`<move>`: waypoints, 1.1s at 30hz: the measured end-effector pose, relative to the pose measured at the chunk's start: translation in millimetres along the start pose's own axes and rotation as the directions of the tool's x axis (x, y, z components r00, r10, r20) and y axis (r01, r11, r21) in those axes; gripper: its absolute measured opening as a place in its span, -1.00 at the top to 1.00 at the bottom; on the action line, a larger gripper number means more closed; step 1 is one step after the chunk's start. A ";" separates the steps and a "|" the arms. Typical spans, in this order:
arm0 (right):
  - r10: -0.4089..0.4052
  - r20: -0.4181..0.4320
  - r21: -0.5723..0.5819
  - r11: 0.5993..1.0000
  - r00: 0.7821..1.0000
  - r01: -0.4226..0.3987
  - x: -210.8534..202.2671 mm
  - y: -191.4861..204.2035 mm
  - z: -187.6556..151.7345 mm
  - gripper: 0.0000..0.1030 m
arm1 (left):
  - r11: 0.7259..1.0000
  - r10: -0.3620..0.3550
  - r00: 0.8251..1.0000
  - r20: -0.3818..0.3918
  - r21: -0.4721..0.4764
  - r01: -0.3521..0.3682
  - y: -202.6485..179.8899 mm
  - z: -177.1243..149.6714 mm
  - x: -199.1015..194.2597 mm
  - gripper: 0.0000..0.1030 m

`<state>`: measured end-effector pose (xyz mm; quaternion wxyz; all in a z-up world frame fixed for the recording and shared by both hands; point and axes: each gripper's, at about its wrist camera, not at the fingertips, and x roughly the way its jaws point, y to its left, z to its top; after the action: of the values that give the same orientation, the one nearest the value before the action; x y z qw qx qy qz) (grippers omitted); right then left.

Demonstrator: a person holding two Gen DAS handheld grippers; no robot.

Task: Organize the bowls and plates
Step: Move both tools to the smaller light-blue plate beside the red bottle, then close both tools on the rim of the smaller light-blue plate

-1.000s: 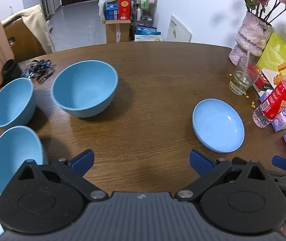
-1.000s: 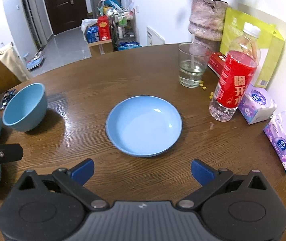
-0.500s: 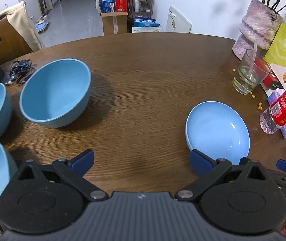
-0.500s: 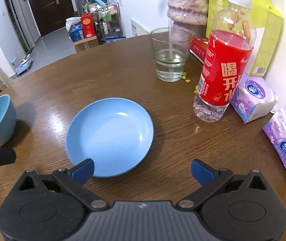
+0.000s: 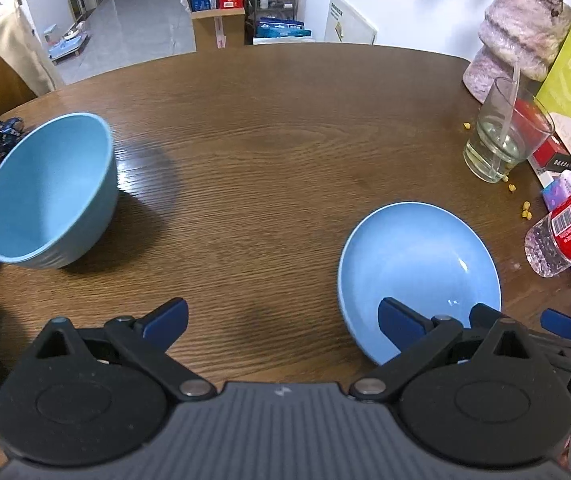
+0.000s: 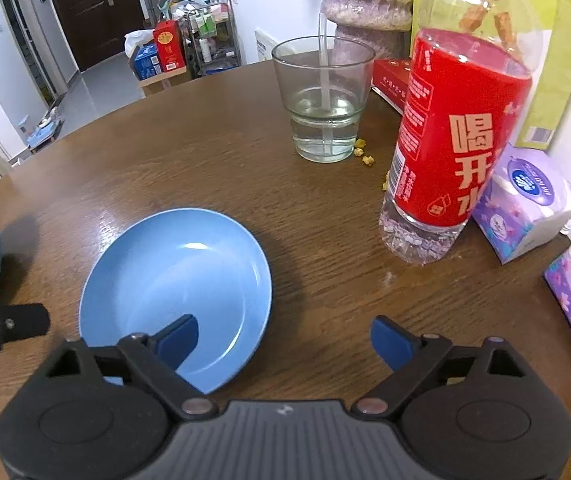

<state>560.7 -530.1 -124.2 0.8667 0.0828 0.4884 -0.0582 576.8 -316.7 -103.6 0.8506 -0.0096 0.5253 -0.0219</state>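
A blue plate [image 5: 419, 268] lies on the brown table [image 5: 277, 152]; it also shows in the right wrist view [image 6: 181, 280]. A large blue bowl [image 5: 49, 192] stands at the left, with edges of two more blue bowls at the far left. My left gripper [image 5: 281, 318] is open and empty above the table, its right finger over the plate's near rim. My right gripper [image 6: 283, 340] is open and empty, its left finger over the plate's near right part. It shows at the right edge of the left wrist view [image 5: 525, 322].
A glass of water with a straw [image 6: 323, 108], a red-labelled bottle [image 6: 457, 136], tissue packs [image 6: 525, 204], a vase [image 5: 517, 32] and a green bag stand along the table's right side. Yellow crumbs lie by the glass. A chair stands beyond the table's left.
Both grippers have moved forward and to the right, closer to the plate. The bowls have slid toward the left edge of the left wrist view. Both grippers stay open.
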 end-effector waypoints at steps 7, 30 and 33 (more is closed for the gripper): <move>0.030 -0.004 -0.004 1.000 1.000 -0.030 13.3 -7.7 9.4 -0.47 | 1.000 -0.005 1.000 -0.021 0.008 0.006 -16.0 7.5 20.6 -0.93; 0.170 -0.073 0.043 0.985 0.983 -0.167 44.4 -14.7 29.2 0.87 | 0.993 -0.099 0.982 -0.161 -0.085 0.086 -22.2 19.4 58.1 0.75; 0.170 -0.056 0.034 0.985 0.984 -0.168 44.3 -13.1 27.6 0.89 | 0.993 -0.100 0.983 -0.155 -0.082 0.088 -24.0 19.7 56.9 0.80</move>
<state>604.4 -549.3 -149.3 0.8525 0.1381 0.5040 0.0109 619.2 -343.5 -144.6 0.8030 -0.0646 0.5909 -0.0431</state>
